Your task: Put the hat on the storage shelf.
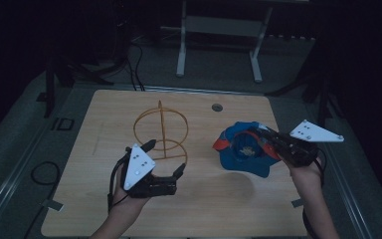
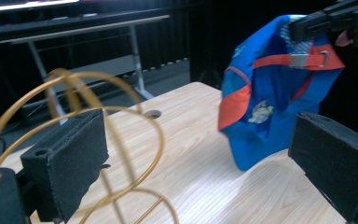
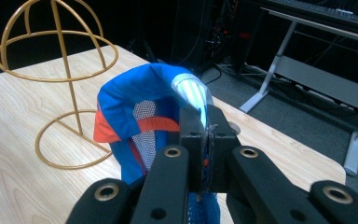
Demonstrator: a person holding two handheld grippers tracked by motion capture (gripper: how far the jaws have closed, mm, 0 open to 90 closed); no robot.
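Observation:
A blue cap (image 1: 242, 149) with orange trim hangs just above the right half of the wooden table (image 1: 214, 199). My right gripper (image 1: 263, 132) is shut on its upper edge; in the right gripper view the jaws (image 3: 200, 135) pinch the cap (image 3: 135, 98) fabric between them. A gold wire hat stand (image 1: 161, 132) rises from the table's middle. My left gripper (image 1: 165, 158) is open just in front of the stand, holding nothing. The left gripper view has its pads (image 2: 65, 158) wide apart, with the stand (image 2: 77, 84) close at left and the cap (image 2: 270, 107) farther off at right.
A round cable hole (image 1: 217, 107) sits near the table's far edge. Behind the table stands a white-legged desk frame (image 1: 219, 25). Cables (image 1: 45, 172) lie on the floor at left. The room around is dark.

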